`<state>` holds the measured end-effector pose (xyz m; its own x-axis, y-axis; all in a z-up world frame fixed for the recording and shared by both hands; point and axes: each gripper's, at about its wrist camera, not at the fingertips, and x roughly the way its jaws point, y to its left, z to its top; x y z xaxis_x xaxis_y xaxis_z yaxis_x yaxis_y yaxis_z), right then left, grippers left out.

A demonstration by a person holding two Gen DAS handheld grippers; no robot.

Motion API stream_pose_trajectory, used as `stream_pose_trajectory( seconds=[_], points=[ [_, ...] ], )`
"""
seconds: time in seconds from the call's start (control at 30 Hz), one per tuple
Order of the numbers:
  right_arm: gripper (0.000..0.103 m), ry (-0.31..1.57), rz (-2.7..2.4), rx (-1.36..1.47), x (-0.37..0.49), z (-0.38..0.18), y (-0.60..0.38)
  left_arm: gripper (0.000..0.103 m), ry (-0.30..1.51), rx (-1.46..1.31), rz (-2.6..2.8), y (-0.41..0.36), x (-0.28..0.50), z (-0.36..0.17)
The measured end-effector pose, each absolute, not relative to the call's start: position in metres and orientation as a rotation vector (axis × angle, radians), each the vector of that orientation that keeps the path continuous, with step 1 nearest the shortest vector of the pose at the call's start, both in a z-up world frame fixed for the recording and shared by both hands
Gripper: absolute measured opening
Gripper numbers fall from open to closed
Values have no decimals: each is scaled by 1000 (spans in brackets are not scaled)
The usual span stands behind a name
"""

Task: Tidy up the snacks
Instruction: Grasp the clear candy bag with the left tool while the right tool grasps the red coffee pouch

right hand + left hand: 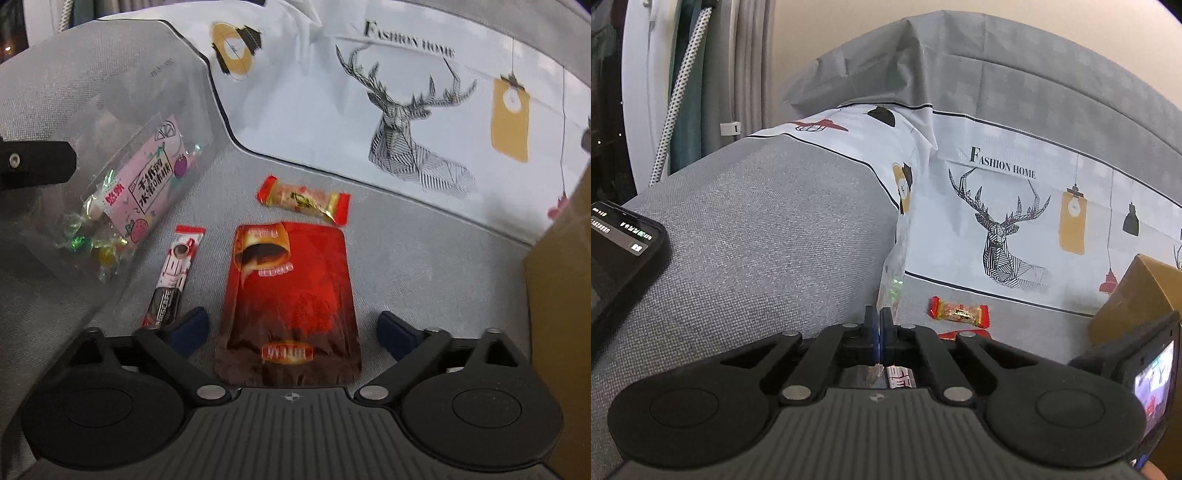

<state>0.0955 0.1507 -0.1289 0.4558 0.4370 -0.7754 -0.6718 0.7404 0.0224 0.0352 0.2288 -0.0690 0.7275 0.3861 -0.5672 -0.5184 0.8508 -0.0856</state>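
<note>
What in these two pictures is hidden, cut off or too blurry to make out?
- Cardboard box: cut off by the right edge of both views; contents unseen.
- Red pouch, right wrist view: lettering blurred; near end hidden behind the open right gripper.
- Clear candy bag, left wrist view: seen edge-on in the shut left gripper.
- Phone: cut off left, text too small.

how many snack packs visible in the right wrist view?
4. Clear candy bag on the left, pinched by the left gripper; coffee stick beside it; red pouch between the right gripper fingers; wrapped candy just beyond. More may be hidden.
</note>
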Motion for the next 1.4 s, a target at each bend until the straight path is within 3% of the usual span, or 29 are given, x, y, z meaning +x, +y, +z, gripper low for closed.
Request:
stream_pose_trajectory(
  seconds=[0.03, 0.1, 0.27, 0.5, 0.63, 0.83, 0.97, 1.0, 1.03, 1.07, 1.13, 1.27, 1.4],
  points=[
    [91, 844, 712, -307, 95, -129, 151, 0, 568, -248, 503, 229, 36, -69],
    [66, 806, 726, -319, 92, -125, 150, 0, 572, -256, 500, 231, 37, -69],
    [53, 800, 734, -324, 89, -118, 143, 0, 584, -303, 498, 234, 36, -65],
    [49, 791, 697, -249, 88, -76, 118, 0, 590, -389, 438, 231, 28, -47],
    [49, 878, 706, -221, 76, -49, 85, 0, 612, -476, 369, 228, 24, -43],
    [49, 1094, 636, -153, 59, -63, 40, 0, 723, -707, 322, 242, 10, -60],
    [50, 1125, 628, -182, 57, -72, 40, 1, 807, -714, 384, 241, 10, -71],
    [50, 1122, 623, -200, 56, -73, 42, 5, 815, -693, 380, 238, 13, -71],
    [50, 1121, 621, -210, 55, -74, 43, 18, 822, -671, 376, 236, 15, -72],
    [50, 1122, 622, -214, 54, -75, 45, 39, 834, -639, 374, 232, 19, -71],
    [51, 1127, 623, -217, 54, -77, 49, 66, 864, -566, 374, 226, 30, -73],
    [52, 1148, 610, -254, 53, -85, 53, 85, 938, -395, 326, 212, 60, -82],
    [52, 1161, 606, -278, 54, -91, 55, 88, 1022, -256, 311, 201, 88, -106]
  ],
)
